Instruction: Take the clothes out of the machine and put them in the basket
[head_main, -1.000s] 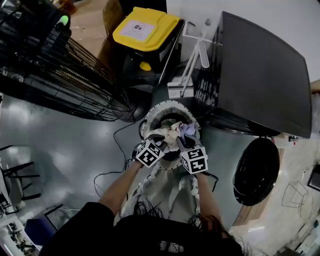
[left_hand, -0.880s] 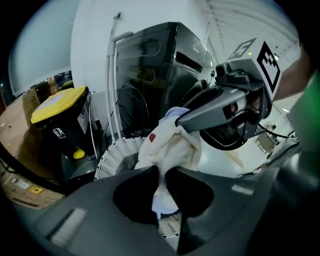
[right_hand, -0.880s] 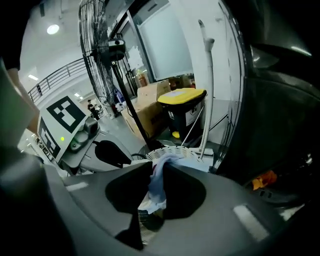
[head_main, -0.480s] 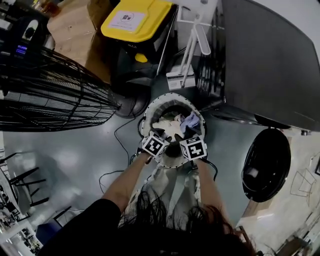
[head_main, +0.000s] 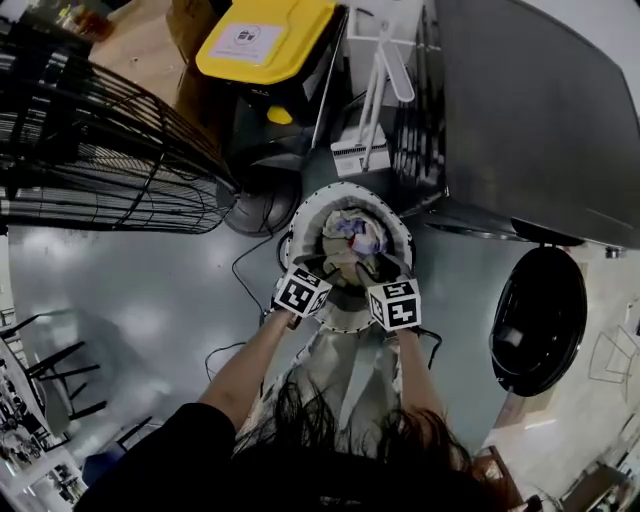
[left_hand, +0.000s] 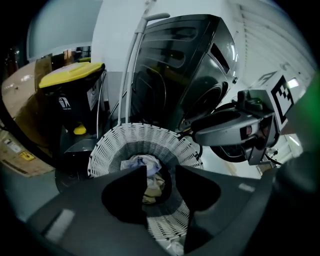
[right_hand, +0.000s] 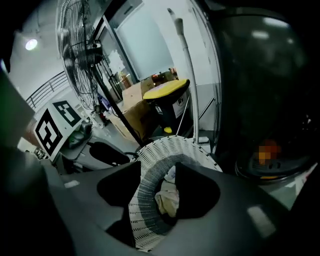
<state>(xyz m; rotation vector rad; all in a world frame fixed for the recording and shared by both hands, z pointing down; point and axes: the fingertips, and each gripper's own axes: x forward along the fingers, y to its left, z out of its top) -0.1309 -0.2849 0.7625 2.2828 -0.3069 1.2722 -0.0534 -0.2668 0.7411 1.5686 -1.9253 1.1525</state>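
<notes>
Both pairs of jaws stand apart with nothing between them: the left gripper (left_hand: 161, 175) and the right gripper (right_hand: 157, 172) each look through their own gap straight down into the white perforated basket (head_main: 300, 215). From the head view they hang side by side over its near rim, jaws angled inward toward the middle, which I judge to be the pose of dropping a load in rather than reaching for one. The clothes (head_main: 352, 235), a crumpled heap of pale cream and bluish-white pieces, lie loose in the bottom of the basket, touching neither gripper. The basket sits on the grey floor just in front of the dark washing machine (head_main: 530, 120), beside its round door (head_main: 538, 320), which is swung open. That placement likely keeps the carry from drum to basket short. Whether more clothes remain in the drum cannot be told, as no view looks inside it. Behind the basket stand a yellow-lidded bin (head_main: 265, 35) and a large wire fan cage (head_main: 90, 150). As for writing, the bin's lid carries a pale label and its side some white print, both too small to read; the gripper cubes show only black-and-white square markers.
</notes>
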